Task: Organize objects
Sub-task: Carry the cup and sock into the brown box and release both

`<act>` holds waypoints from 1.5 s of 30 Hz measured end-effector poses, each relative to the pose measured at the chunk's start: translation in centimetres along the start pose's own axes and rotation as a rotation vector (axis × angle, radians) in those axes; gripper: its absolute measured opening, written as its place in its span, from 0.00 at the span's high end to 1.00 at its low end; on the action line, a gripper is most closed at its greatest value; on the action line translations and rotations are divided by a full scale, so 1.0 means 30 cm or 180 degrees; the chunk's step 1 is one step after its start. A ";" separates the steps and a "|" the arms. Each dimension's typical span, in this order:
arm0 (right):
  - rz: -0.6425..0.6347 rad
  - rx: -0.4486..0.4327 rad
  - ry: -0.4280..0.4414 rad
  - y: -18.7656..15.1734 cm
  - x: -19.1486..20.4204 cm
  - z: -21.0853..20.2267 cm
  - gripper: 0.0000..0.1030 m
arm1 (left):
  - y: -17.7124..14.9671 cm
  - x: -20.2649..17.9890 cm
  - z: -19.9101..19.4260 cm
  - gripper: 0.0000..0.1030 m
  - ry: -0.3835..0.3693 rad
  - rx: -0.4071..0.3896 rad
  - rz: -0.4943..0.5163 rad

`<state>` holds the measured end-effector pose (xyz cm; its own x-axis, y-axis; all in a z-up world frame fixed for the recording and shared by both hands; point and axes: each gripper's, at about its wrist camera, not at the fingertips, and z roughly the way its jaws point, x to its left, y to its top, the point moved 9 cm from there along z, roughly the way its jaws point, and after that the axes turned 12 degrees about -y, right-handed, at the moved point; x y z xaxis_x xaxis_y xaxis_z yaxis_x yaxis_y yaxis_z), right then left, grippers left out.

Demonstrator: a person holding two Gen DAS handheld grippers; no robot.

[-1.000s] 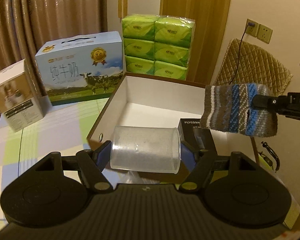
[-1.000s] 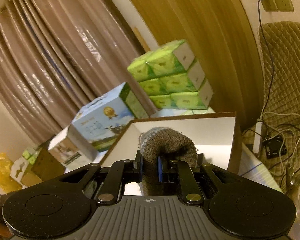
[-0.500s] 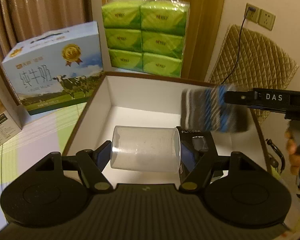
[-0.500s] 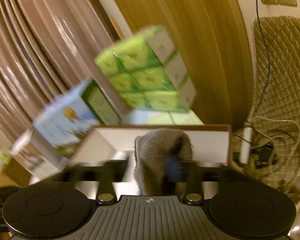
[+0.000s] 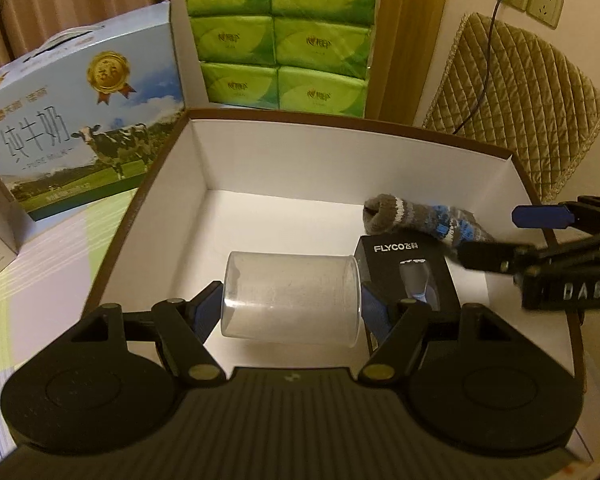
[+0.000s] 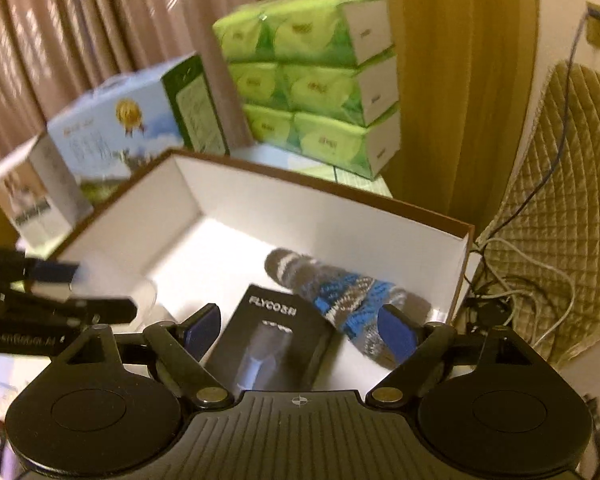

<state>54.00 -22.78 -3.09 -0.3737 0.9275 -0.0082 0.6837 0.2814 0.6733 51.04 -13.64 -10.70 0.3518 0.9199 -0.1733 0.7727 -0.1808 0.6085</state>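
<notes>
Inside the white-walled box point(image 5: 284, 168), the knitted sock point(image 6: 348, 300) has been dropped by the right gripper point(image 6: 300, 330), now wide open; the clear cup point(image 5: 290, 300) is kept clamped sideways by the left gripper point(image 5: 291, 308).

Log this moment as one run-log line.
left gripper: shut on clear cup, over box | right gripper: open | sock: in box beside FLYCO carton

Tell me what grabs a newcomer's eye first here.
The clear cup clamped sideways in the left gripper, over the white box. Next, the striped sock lying inside at the right, beside the black FLYCO box, with the right gripper open above.
</notes>
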 end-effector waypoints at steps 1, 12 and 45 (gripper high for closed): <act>-0.0035 0.0007 -0.0012 -0.004 0.006 0.003 0.18 | 0.005 0.000 0.008 0.33 0.0006 -0.0004 0.0008; -0.0127 0.0088 0.0003 -0.015 0.039 0.008 0.12 | 0.025 0.034 0.029 0.28 0.0060 -0.0003 -0.0065; -0.0037 -0.0114 0.0137 -0.056 0.092 -0.269 0.05 | -0.084 0.001 -0.316 0.24 0.0181 -0.0325 -0.0334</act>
<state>46.75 -22.67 1.71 -0.4085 0.9126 0.0150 0.6566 0.2824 0.6994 44.10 -9.84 -4.90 0.2391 0.9506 -0.1978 0.7450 -0.0489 0.6653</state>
